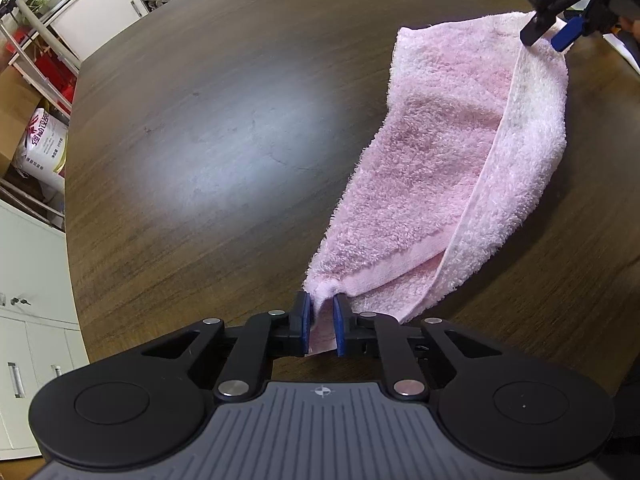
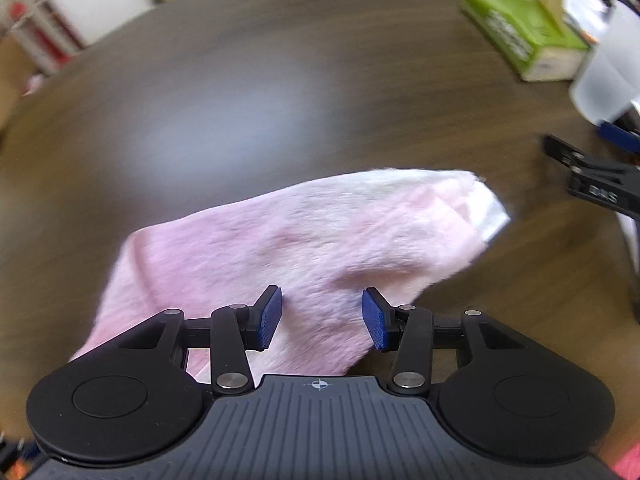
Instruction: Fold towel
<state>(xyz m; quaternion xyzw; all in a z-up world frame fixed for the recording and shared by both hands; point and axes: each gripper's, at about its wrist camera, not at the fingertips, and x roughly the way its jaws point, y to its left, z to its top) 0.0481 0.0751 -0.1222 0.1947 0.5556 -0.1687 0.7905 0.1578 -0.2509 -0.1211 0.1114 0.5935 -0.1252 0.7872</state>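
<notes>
The dark brown wood-grain surface (image 1: 208, 152) is broad and mostly bare to the left of and beyond the cloth, so that side offers the open room for carrying a fold across. Its far and left edges drop away toward white cabinets (image 1: 96, 12) and shelving, well apart from the work.

The pink terry towel (image 1: 432, 168) lies on the surface as a long, loosely doubled strip with one hem flap turned over along its right side. The layers are uneven, so a fold started now would likely come out skewed, and a pull from one end alone could drag the whole strip instead of folding it.

On the right side the room is tighter: a green tissue box (image 2: 516, 28) and a black clamp-like tool (image 2: 592, 184) sit near the towel's far end, and a wide swing there could knock them.

The left gripper (image 1: 321, 326) is pinching the near corner of the towel between its blue pads; the bite looks narrow and may slip under tension.

The right gripper (image 2: 322, 318) hangs spread over the other end, its pads apart and clear of the cloth; closing there might catch only the top layer.
</notes>
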